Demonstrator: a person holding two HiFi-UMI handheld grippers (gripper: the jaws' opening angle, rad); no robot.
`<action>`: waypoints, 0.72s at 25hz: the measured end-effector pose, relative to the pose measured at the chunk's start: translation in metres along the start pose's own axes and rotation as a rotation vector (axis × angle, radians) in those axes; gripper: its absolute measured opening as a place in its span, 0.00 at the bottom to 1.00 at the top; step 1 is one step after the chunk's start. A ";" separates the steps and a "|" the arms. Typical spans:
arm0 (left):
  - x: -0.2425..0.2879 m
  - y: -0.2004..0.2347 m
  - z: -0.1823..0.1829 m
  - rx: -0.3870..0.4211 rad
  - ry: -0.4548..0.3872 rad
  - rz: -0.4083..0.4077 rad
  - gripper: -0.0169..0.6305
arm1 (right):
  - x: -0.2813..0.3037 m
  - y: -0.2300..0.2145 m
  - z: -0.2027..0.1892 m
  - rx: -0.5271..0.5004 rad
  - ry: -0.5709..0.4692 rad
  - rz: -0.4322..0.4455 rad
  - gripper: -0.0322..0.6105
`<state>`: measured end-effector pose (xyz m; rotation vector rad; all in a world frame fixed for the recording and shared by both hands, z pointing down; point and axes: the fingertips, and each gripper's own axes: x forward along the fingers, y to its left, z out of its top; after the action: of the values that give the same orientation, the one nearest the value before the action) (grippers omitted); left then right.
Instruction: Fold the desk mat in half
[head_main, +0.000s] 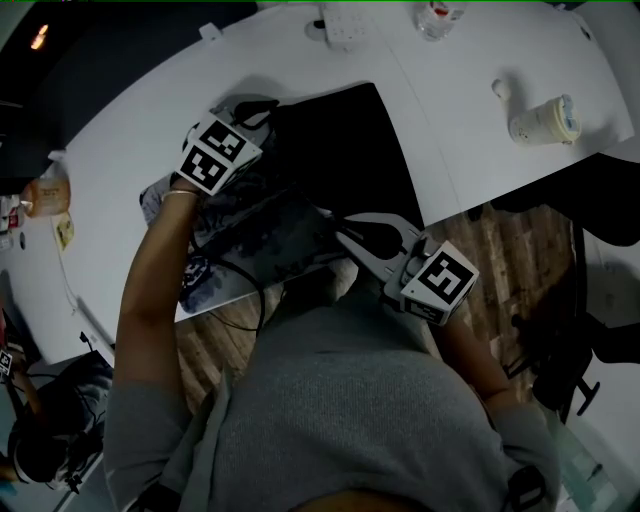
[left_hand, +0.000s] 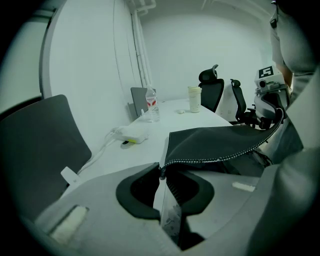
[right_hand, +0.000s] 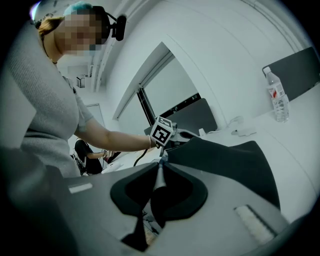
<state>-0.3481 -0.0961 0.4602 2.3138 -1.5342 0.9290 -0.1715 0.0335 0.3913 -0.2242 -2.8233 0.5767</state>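
As left gripper (left_hand: 161, 171) and right gripper (right_hand: 160, 164) pinch it, the stitch-edged mat (left_hand: 220, 142) sags.

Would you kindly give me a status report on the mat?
Left claw shut on desk mat corner. Right claw shut on other corner. Near edge lifted off table. Nothing in the way.

In the head view, a tabletop (head_main: 480, 130) runs from the lower left of the frame to the upper right. The desk mat (head_main: 350, 150) lies on it at centre, its near edge raised off the surface. The left tongs (head_main: 275, 105) sit left of centre with one mat corner pinched between them. The right tongs (head_main: 338, 233) sit lower, at centre, pinching the other corner. A cup (head_main: 545, 122) stands at upper right and a bottle (head_main: 440, 18) at the top edge, behind the mat.
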 end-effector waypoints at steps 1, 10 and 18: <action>-0.004 0.001 -0.005 -0.003 0.005 0.003 0.10 | 0.004 0.004 -0.001 -0.004 0.001 0.005 0.11; -0.033 0.007 -0.044 0.011 0.041 0.029 0.10 | 0.037 0.036 -0.005 -0.025 0.029 0.044 0.10; -0.056 0.006 -0.075 0.020 0.078 0.054 0.10 | 0.057 0.055 -0.020 -0.043 0.063 0.071 0.10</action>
<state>-0.3973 -0.0195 0.4840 2.2318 -1.5705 1.0396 -0.2149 0.1018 0.3993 -0.3460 -2.7780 0.5146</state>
